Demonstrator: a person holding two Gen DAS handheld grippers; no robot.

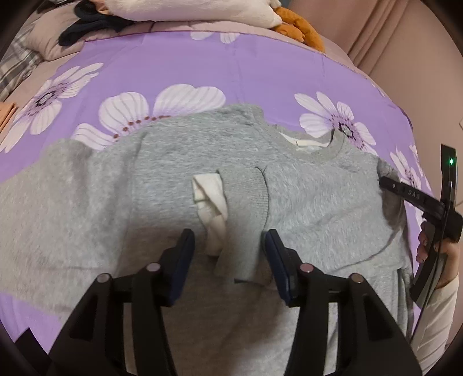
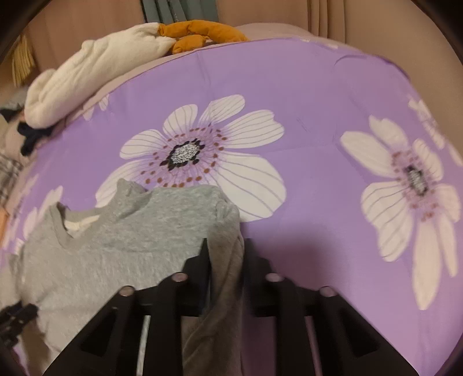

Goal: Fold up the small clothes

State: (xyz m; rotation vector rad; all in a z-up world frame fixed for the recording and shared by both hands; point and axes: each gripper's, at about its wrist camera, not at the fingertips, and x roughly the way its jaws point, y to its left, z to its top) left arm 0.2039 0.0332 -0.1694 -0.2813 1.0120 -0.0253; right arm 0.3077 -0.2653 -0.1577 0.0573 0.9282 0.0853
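Observation:
A small grey sweatshirt (image 1: 173, 179) lies on a purple flowered bedspread (image 1: 202, 63). One sleeve is folded across the chest, its ribbed cuff (image 1: 246, 185) and a white inner cuff (image 1: 211, 202) lying in the middle. My left gripper (image 1: 230, 248) is open just above that sleeve, a finger on either side of it. My right gripper (image 2: 225, 254) is shut on a fold at the sweatshirt's right shoulder (image 2: 225, 231); it also shows at the right edge of the left wrist view (image 1: 385, 179). The neckline (image 2: 75, 228) shows in the right wrist view.
A cream cushion (image 2: 86, 75) and an orange plush (image 2: 199, 31) lie at the far edge of the bedspread (image 2: 318, 179). Dark clothes (image 1: 86, 26) lie at the back left. A beige curtain (image 1: 390, 34) hangs behind.

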